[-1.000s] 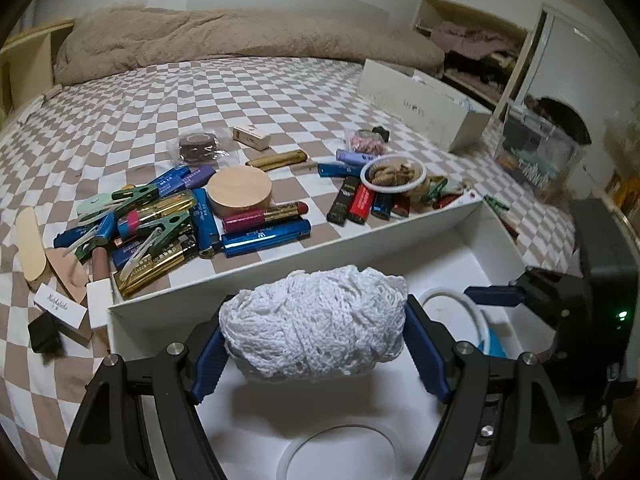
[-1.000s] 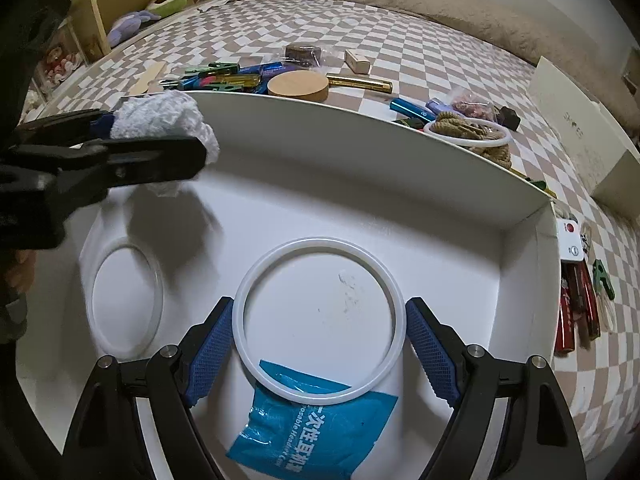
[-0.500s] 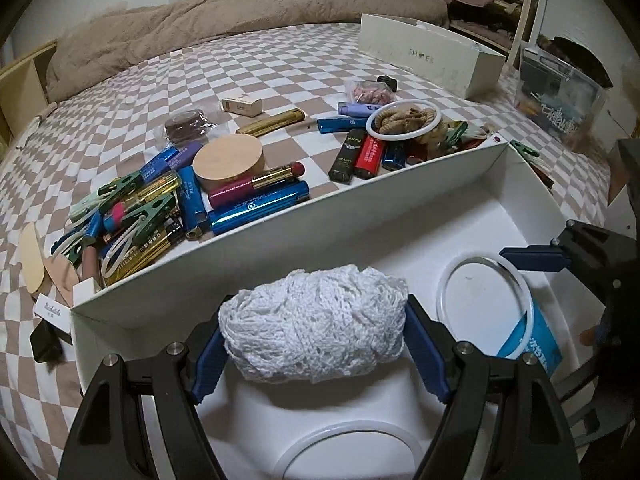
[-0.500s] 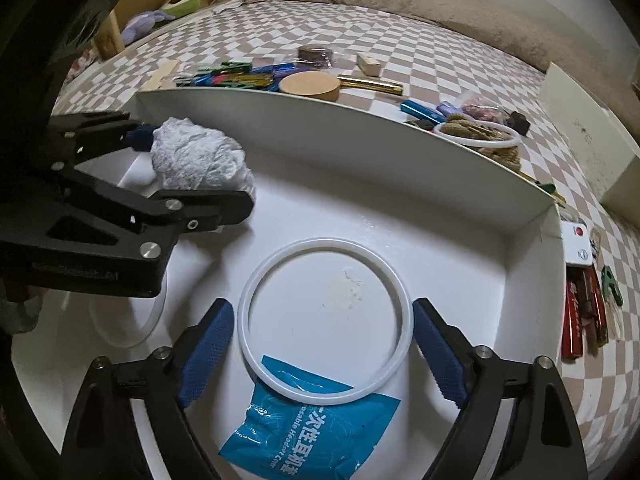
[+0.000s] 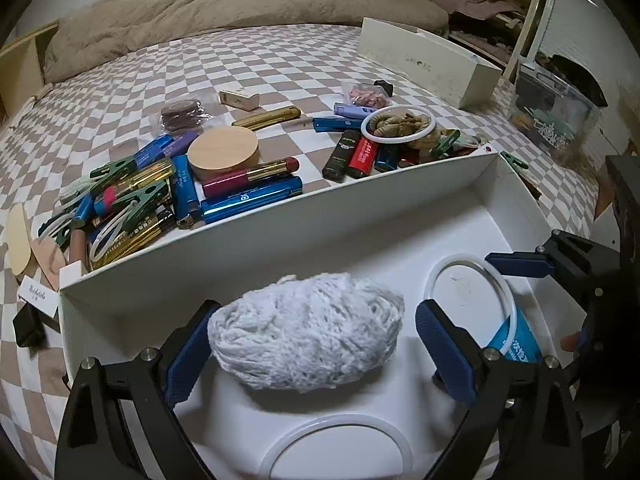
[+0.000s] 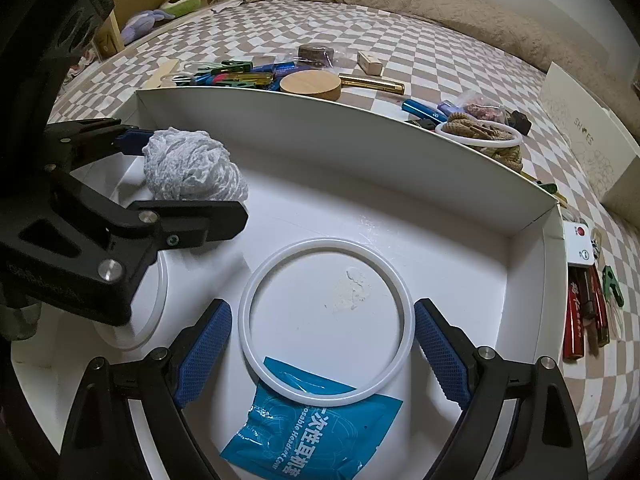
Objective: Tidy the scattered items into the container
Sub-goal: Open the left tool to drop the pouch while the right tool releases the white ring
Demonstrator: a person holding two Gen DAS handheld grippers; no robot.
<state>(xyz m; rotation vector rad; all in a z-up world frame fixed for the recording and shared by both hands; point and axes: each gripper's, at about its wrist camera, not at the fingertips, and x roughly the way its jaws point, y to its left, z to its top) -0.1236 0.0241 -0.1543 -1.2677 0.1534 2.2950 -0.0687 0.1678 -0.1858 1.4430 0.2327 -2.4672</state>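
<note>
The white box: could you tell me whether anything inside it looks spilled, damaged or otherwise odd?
One thing stands out: a small whitish powdery smudge on the floor of the white box, inside the white ring. It looks like residue or a scuff; I cannot tell which. The ring overlaps the blue packet. Nothing looks damaged.

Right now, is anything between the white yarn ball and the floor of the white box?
Nothing visible. The white knitted yarn ball sits between the left tool's opening pads, inside the white cardboard box. A white plastic ring lies nearer the camera, not clearly under it.
</note>
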